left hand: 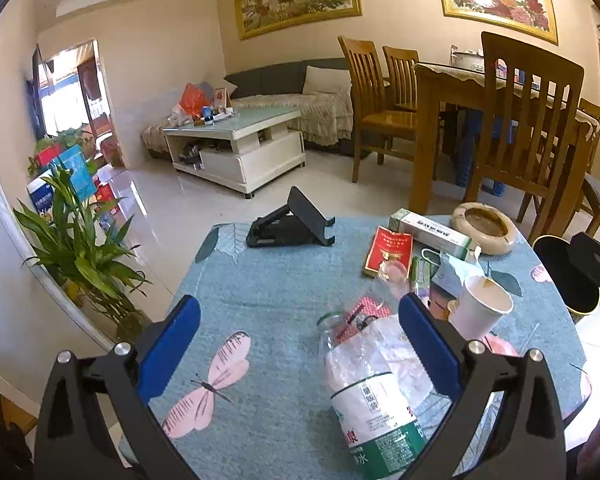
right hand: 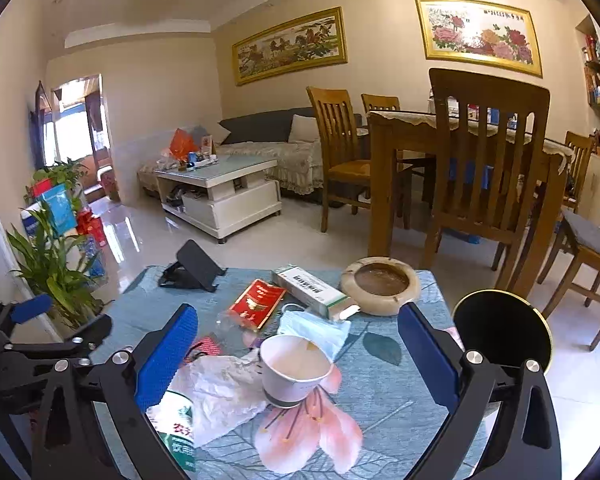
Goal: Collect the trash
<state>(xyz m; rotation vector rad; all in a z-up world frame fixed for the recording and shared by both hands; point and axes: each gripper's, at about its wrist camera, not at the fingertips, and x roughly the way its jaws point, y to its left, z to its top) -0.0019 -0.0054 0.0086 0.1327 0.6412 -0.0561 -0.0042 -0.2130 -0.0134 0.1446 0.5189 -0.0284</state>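
Trash lies on a small table with a teal cloth (left hand: 260, 288). An empty plastic water bottle (left hand: 364, 392) lies on its side between the wide-apart blue pads of my left gripper (left hand: 300, 344), untouched, with crumpled white wrapping beside it. My right gripper (right hand: 298, 356) is open too, and a tilted paper cup (right hand: 294, 368) stands between its fingers without contact. Behind the cup are a blue face mask (right hand: 316, 328), a red cigarette pack (right hand: 256, 300) and a white-green carton (right hand: 312, 290). A black round bin (right hand: 500, 328) stands off the table's right edge.
A stone ashtray (right hand: 380, 284) and a black phone stand (right hand: 192, 266) sit at the table's far side. A potted plant (left hand: 80, 256) stands left of the table. Wooden chairs (right hand: 484, 168) and a dining table are behind it, with a white coffee table (left hand: 236, 148) further back.
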